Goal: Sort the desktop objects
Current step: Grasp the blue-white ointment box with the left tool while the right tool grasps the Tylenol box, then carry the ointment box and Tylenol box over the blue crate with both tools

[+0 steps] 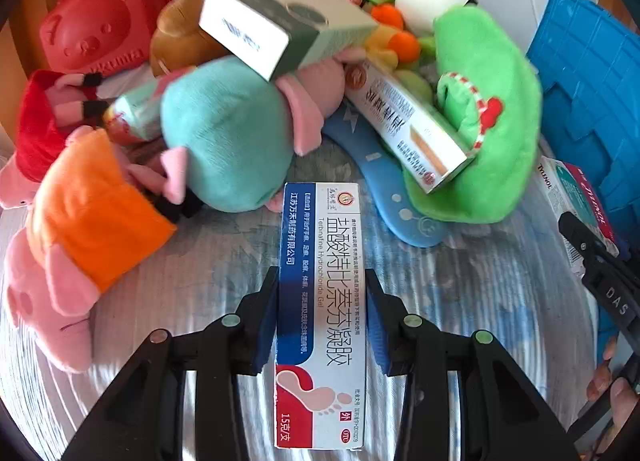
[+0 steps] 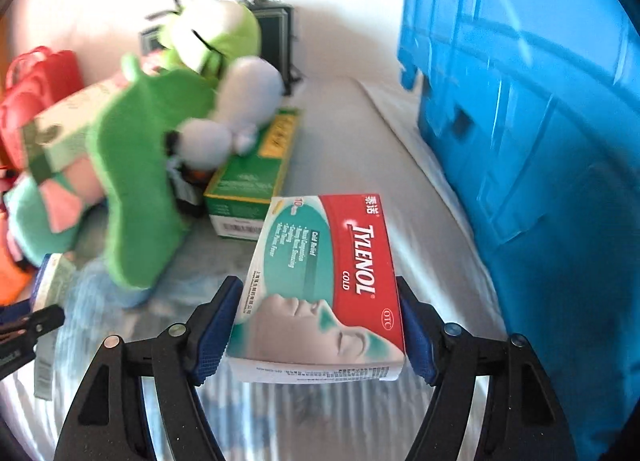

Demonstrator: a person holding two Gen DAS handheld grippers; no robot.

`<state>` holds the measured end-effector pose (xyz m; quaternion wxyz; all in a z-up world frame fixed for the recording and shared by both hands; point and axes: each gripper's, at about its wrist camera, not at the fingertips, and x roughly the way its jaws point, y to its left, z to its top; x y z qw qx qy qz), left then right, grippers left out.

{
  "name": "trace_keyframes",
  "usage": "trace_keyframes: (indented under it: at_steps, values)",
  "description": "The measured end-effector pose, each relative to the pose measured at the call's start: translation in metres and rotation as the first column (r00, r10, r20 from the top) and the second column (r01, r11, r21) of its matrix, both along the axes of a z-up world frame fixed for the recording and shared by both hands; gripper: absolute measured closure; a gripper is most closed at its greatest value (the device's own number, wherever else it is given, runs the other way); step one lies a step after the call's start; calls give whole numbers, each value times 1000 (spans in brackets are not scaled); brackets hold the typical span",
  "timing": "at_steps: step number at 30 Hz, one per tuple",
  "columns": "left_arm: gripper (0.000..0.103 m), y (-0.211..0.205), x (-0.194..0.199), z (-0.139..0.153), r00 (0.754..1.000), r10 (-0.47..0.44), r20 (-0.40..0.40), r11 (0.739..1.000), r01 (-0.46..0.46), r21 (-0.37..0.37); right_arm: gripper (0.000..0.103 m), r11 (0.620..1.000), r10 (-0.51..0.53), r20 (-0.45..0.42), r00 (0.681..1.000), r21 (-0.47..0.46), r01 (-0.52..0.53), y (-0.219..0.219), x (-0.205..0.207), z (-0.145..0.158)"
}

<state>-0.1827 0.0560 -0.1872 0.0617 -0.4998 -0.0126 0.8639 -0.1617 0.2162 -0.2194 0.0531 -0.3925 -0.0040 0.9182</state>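
- at twelve o'clock ahead of your left gripper (image 1: 322, 301), a heap of soft toys blocks the way: a teal plush (image 1: 224, 133), an orange-and-pink plush (image 1: 80, 221) at nine o'clock, and a green plush (image 1: 492, 121) at two o'clock.
- a pale green box (image 1: 280, 25) lies tilted on top of the heap, and an orange-and-white box (image 1: 408, 125) leans against the green plush.
- a red bear case (image 1: 100, 21) stands at eleven o'clock; a blue crate (image 1: 588, 81) at three o'clock.
- your left jaws are clamped on the gel box (image 1: 320, 313), a long white-and-blue carton with a red foot print at its near end, pointing straight to twelve o'clock over the striped cloth (image 1: 480, 281).
- your right gripper (image 2: 318, 317) squeezes the tylenol box (image 2: 324, 285), red and teal with a face printed on it, both pads touching its sides.
- in the right wrist view the blue crate fills two to four o'clock, just beside the tylenol box; a dark green box (image 2: 252, 177) lies at twelve o'clock under the blurred green plush.
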Motion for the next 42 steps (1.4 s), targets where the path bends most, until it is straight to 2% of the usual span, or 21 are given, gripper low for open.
trace_keyframes:
  at_steps: [1, 5, 6, 7, 8, 12, 16, 20, 29, 36, 39, 42]
  values:
    - [64, 0, 6, 7, 1000, 4, -12, 1000, -4, 1, 29, 1000, 11, -14, 1000, 9, -10, 0, 1, 4]
    - [64, -42, 9, 33, 997, 15, -76, 1000, -14, 7, 30, 999, 45, -74, 996, 8, -45, -8, 25, 25]
    - [64, -61, 46, 39, 994, 15, -104, 1000, -14, 8, 30, 998, 55, -97, 994, 13, -54, -12, 33, 31]
    - [64, -67, 48, 40, 992, 15, -127, 1000, -14, 9, 30, 998, 64, -116, 991, 15, -63, -15, 40, 39]
    - [64, -71, 30, 39, 989, 15, -150, 1000, -13, 10, 30, 997, 75, -141, 987, 16, -74, -18, 47, 49]
    - [64, -65, 34, 69, 968, 16, -250, 1000, -11, 21, 30, 993, 114, -261, 959, 38, -108, -30, 76, 96]
    - [64, -54, 43, 107, 941, 0, -339, 1000, 6, 16, 29, 990, 142, -387, 911, 66, -126, -33, 105, 141]
    - [64, -39, 56, 140, 910, -26, -414, 999, 39, 24, 29, 993, 122, -482, 868, 59, -107, -24, 131, 181]
    - [64, 33, 69, 202, 834, -119, -539, 989, 145, 5, 29, 999, 5, -618, 786, 30, 16, 36, 170, 252]
    - [64, 134, 74, 261, 763, -213, -611, 968, 251, -24, 29, 992, -66, -669, 740, 39, 124, 121, 179, 301]
    - [64, 179, 74, 282, 756, -256, -603, 955, 295, -35, 29, 987, -85, -666, 741, 48, 156, 165, 171, 317]
    - [64, 226, 64, 304, 772, -293, -565, 939, 344, -16, 29, 984, -93, -651, 754, 55, 169, 211, 159, 328]
